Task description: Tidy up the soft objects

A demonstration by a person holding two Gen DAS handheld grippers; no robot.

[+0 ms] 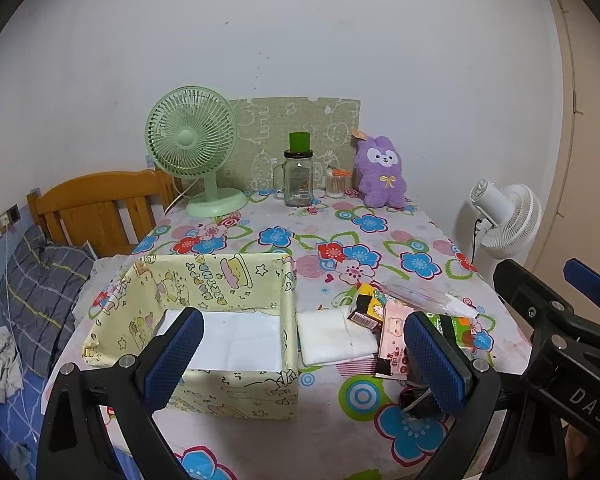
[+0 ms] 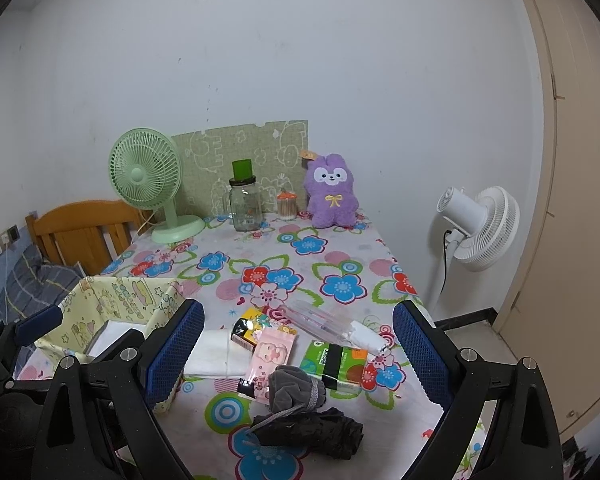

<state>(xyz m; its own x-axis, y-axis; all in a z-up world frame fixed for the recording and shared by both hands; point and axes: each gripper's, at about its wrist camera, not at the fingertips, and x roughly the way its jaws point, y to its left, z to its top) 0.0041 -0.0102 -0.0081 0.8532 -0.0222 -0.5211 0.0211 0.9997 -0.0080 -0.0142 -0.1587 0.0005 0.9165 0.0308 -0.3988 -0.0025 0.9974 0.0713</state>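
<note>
A yellow patterned fabric box [image 1: 236, 284] stands open on the floral table, with a white sheet on its floor; it also shows in the right wrist view [image 2: 120, 292]. To its right lies a pile: a folded white cloth [image 2: 216, 354], a pink packet [image 2: 270, 354], a yellow-black packet [image 2: 248, 326], a green tissue pack [image 2: 331, 362], a clear pouch [image 2: 323, 324], a grey drawstring pouch [image 2: 296, 386] and a black folded umbrella [image 2: 311, 434]. My left gripper [image 1: 303, 360] is open over the box's front right corner. My right gripper [image 2: 300, 354] is open above the pile. Both are empty.
At the table's back stand a green desk fan [image 1: 192, 144], a glass jar with green lid [image 1: 298, 178], a small swab jar [image 1: 335, 184] and a purple plush bunny [image 1: 379, 172]. A white floor fan [image 2: 479, 232] stands right; a wooden bed headboard [image 1: 96, 208] is left.
</note>
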